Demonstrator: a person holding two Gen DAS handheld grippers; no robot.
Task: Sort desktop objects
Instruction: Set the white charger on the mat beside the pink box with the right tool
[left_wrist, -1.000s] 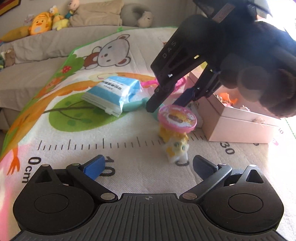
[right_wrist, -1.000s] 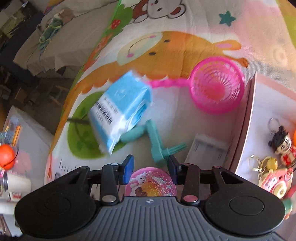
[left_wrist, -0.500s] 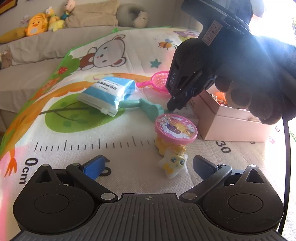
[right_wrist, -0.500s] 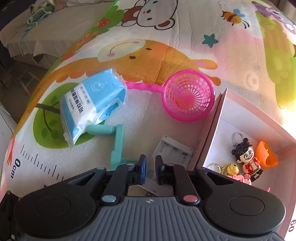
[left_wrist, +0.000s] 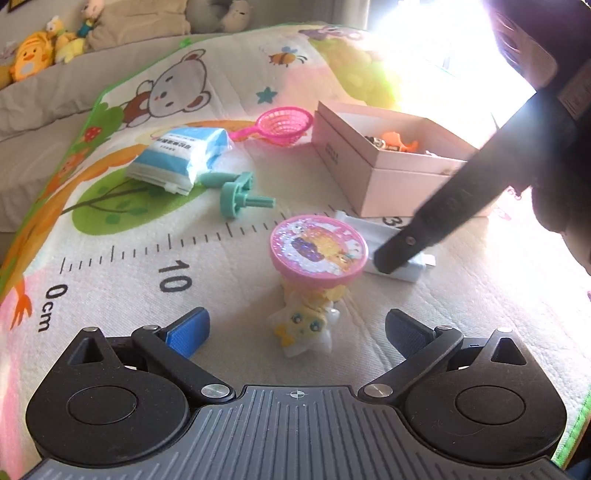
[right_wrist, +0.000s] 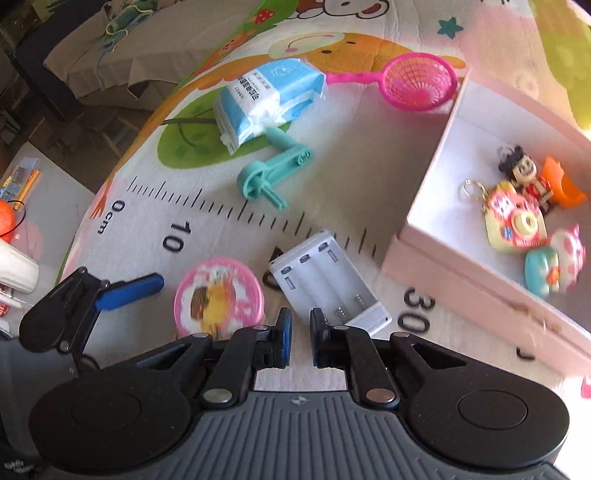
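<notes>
- Cartoon play mat (left_wrist: 110, 258) with printed ruler; plush toys (left_wrist: 33, 62) behind.
- Pink box (right_wrist: 461, 266) holding keychains (right_wrist: 513, 218); tissue pack (right_wrist: 266, 96), teal crank (right_wrist: 273, 173), pink net scoop (right_wrist: 417, 81) scattered nearby.
- White battery holder (right_wrist: 328, 280) beside box, slots up, next to pink-lidded toy (left_wrist: 317, 251).
- Right gripper (right_wrist: 300, 332) nearly closed, empty, tips over holder.
- Left gripper (left_wrist: 295, 328) spread wide, empty.

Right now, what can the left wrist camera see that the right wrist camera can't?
Only the left wrist view shows the white star toy under the pink lid and the plush toys far back. Only the right wrist view shows the keychain figures lying in the pink box. Both show the pink lid, white battery holder, teal crank, tissue pack and pink net.
</notes>
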